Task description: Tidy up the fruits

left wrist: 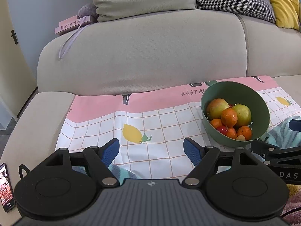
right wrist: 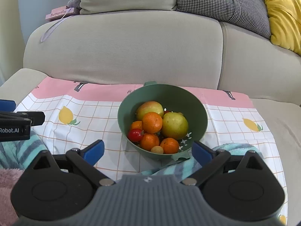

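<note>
A green colander bowl [right wrist: 195, 105] stands on a checked cloth [right wrist: 94, 116] on the sofa seat. It holds two yellow-green apples [right wrist: 174, 125], several oranges [right wrist: 152, 122] and a small red fruit [right wrist: 135, 134]. In the left wrist view the bowl [left wrist: 261, 101] is to the right. My right gripper [right wrist: 147, 151] is open and empty, just short of the bowl's near rim. My left gripper [left wrist: 151, 147] is open and empty over bare cloth, left of the bowl.
The beige sofa back [right wrist: 122, 47] rises behind the cloth, with cushions [right wrist: 222, 3] on top. A pink box [left wrist: 73, 25] lies on the back at left. A phone [left wrist: 6, 186] lies on the left armrest. A teal striped towel [right wrist: 22, 150] lies near the front.
</note>
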Action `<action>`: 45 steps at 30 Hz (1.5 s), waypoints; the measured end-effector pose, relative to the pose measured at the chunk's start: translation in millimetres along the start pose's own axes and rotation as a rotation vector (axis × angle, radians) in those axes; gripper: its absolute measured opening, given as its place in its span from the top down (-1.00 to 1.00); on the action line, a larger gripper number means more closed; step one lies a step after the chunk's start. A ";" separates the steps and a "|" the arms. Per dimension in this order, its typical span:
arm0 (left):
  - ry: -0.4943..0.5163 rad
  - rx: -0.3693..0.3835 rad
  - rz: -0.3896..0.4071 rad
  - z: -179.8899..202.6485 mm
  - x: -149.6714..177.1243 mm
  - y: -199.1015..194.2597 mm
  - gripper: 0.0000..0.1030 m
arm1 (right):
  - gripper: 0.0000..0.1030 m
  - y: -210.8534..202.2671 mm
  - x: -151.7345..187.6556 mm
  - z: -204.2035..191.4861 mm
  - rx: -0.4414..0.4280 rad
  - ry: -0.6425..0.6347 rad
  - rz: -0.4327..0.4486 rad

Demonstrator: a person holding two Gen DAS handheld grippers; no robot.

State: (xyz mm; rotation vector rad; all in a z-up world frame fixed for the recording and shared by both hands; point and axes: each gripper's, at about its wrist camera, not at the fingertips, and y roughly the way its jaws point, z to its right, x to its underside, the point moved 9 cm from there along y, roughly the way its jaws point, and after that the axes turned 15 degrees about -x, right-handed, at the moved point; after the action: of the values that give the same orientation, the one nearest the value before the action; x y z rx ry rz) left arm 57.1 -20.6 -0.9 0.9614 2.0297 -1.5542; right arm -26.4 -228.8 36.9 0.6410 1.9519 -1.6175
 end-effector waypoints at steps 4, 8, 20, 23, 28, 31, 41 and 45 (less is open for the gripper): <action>0.002 -0.004 -0.002 -1.1 0.2 0.5 -0.77 | -0.86 0.1 0.5 0.1 -0.002 0.001 0.000; 0.002 -0.004 -0.002 -1.4 0.2 0.8 -0.77 | -0.86 0.6 0.8 0.4 -0.005 -0.001 -0.001; 0.003 -0.007 -0.009 -1.5 1.3 2.1 -0.77 | -0.86 2.8 1.7 0.5 -0.010 -0.003 -0.007; -0.001 -0.010 -0.012 -2.0 2.3 2.5 -0.77 | -0.86 3.3 1.9 0.1 -0.010 -0.003 -0.009; -0.002 -0.010 -0.014 -2.5 2.6 2.6 -0.77 | -0.86 4.5 2.7 -0.3 -0.013 -0.006 -0.013; -0.001 -0.010 -0.014 -2.6 2.4 2.7 -0.77 | -0.86 4.5 2.9 -0.6 -0.013 -0.006 -0.013; 0.000 -0.009 -0.019 -2.6 2.7 3.5 -0.77 | -0.86 5.2 3.6 -1.0 -0.015 -0.005 -0.016; -0.001 -0.010 -0.019 -2.2 2.5 3.6 -0.77 | -0.86 5.8 4.0 -0.6 -0.017 -0.005 -0.018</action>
State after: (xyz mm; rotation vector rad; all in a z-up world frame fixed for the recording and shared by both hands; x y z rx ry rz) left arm 58.2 -17.3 -4.4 0.9400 2.0504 -1.5525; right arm -25.7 -227.1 30.1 0.6139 1.9715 -1.6096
